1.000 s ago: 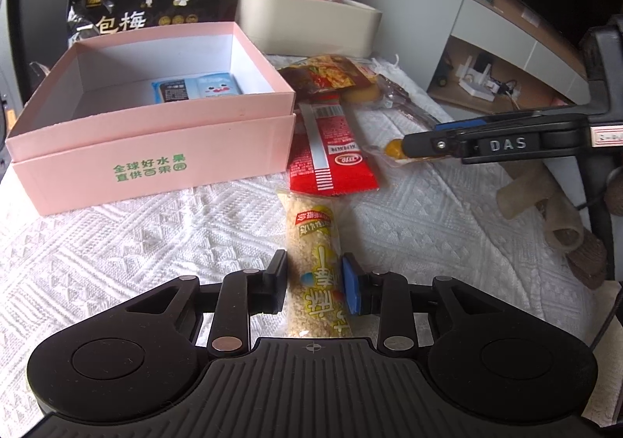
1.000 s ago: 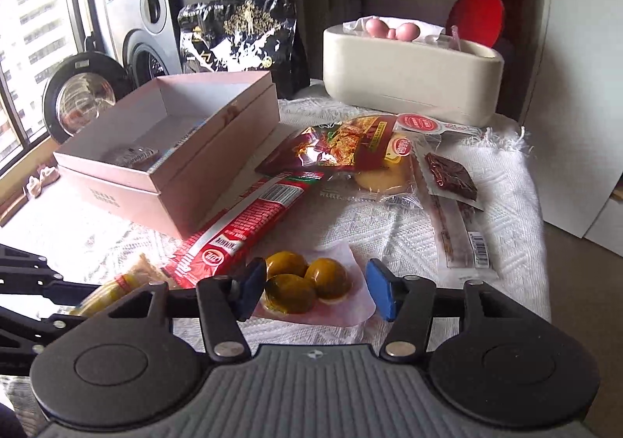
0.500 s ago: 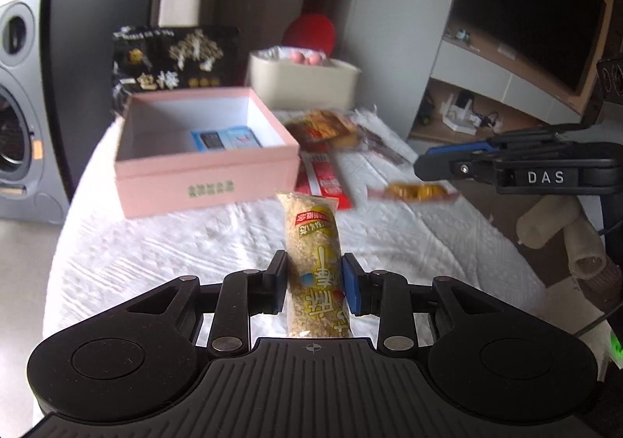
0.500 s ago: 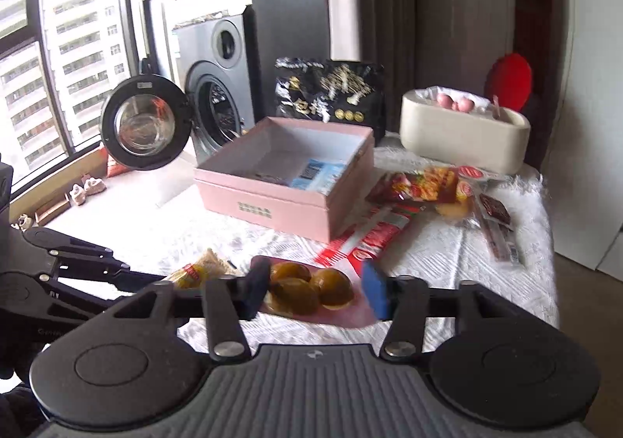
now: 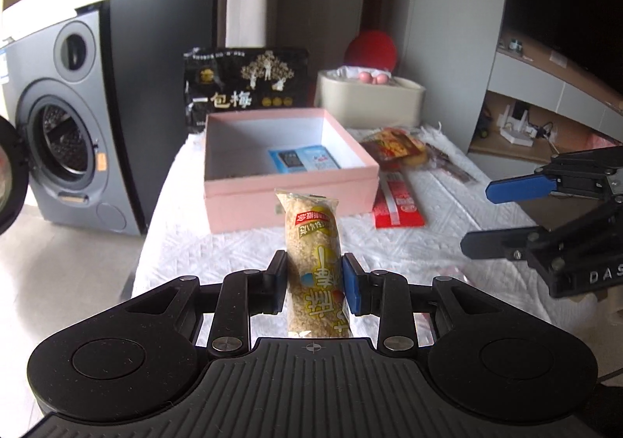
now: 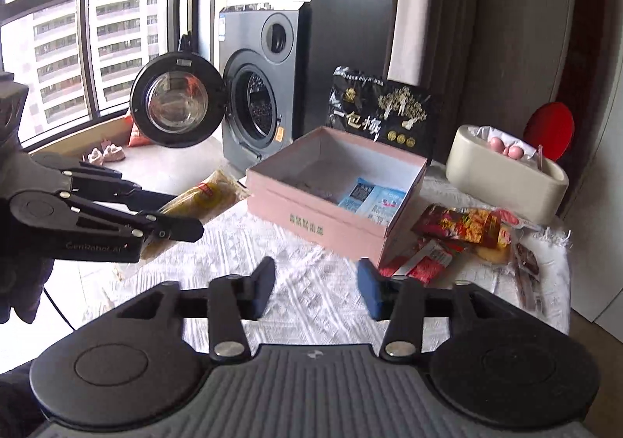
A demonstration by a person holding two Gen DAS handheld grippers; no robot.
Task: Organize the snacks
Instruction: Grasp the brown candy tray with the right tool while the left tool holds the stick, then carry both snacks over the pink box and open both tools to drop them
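Note:
My left gripper [image 5: 313, 276] is shut on a yellow rice-cracker bar [image 5: 313, 251] and holds it in the air, in front of the open pink box [image 5: 290, 198]. The bar also shows in the right wrist view [image 6: 202, 200], with the left gripper [image 6: 171, 222] around it. A blue packet [image 5: 303, 159] lies inside the box. My right gripper [image 6: 315, 284] is open and empty above the white cloth; it also shows in the left wrist view [image 5: 477, 216]. The pink box is ahead of it [image 6: 331, 216].
Right of the box lie a red packet [image 5: 397, 200] and several other snacks [image 6: 467, 226]. A black bag [image 5: 245, 87] and a cream container [image 5: 370, 99] stand behind. A washing machine [image 6: 264, 87] with its door open stands left of the table.
Both grippers have risen and pulled back from the table. The left still holds the bar. The right gripper no longer holds the packet of yellow pieces and its jaws are empty.

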